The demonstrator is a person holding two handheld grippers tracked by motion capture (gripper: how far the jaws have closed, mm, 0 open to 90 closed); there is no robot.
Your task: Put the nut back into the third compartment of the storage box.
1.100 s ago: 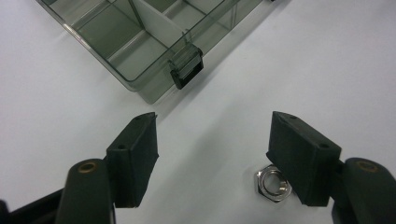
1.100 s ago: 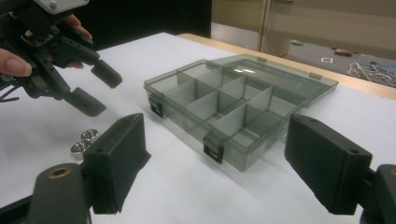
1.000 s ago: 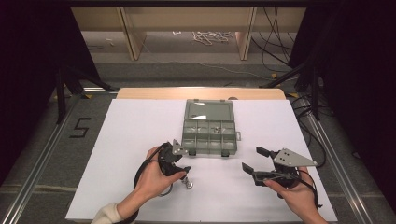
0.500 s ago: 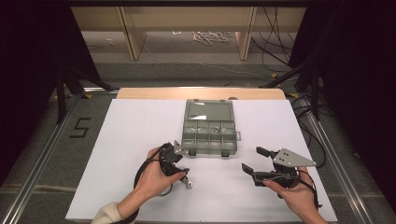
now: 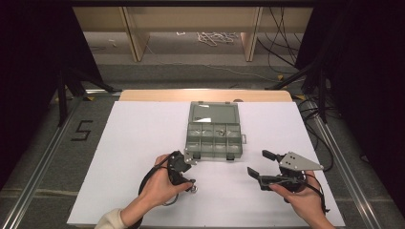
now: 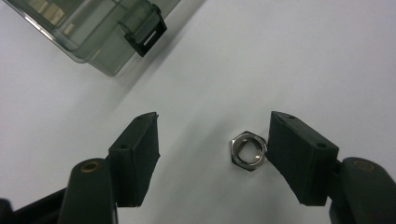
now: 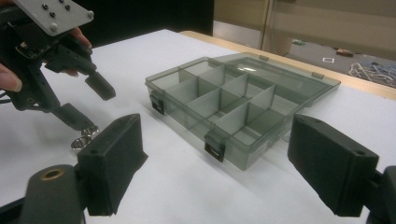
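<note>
A steel hex nut (image 6: pixel 249 150) lies flat on the white table between the jaws of my left gripper (image 6: pixel 212 149). It sits close against the right-hand pad (image 6: pixel 299 154), far from the other one; the jaws stand wide open around it. From above, the left gripper (image 5: pixel 190 171) points down just before the near left corner of the compartment box (image 5: pixel 214 131), with the nut (image 5: pixel 194 189) beside it. My right gripper (image 5: pixel 259 163) hovers open and empty to the right, aimed at the box (image 7: pixel 233 102) and at the left gripper (image 7: pixel 70 93).
The grey clear box lies with its lid (image 5: pixel 213 113) folded back, several divided compartments, and black latches (image 6: pixel 144 30) on its near wall. White table surface (image 5: pixel 143 133) spreads on both sides; a wooden strip (image 5: pixel 205 95) runs along the far edge.
</note>
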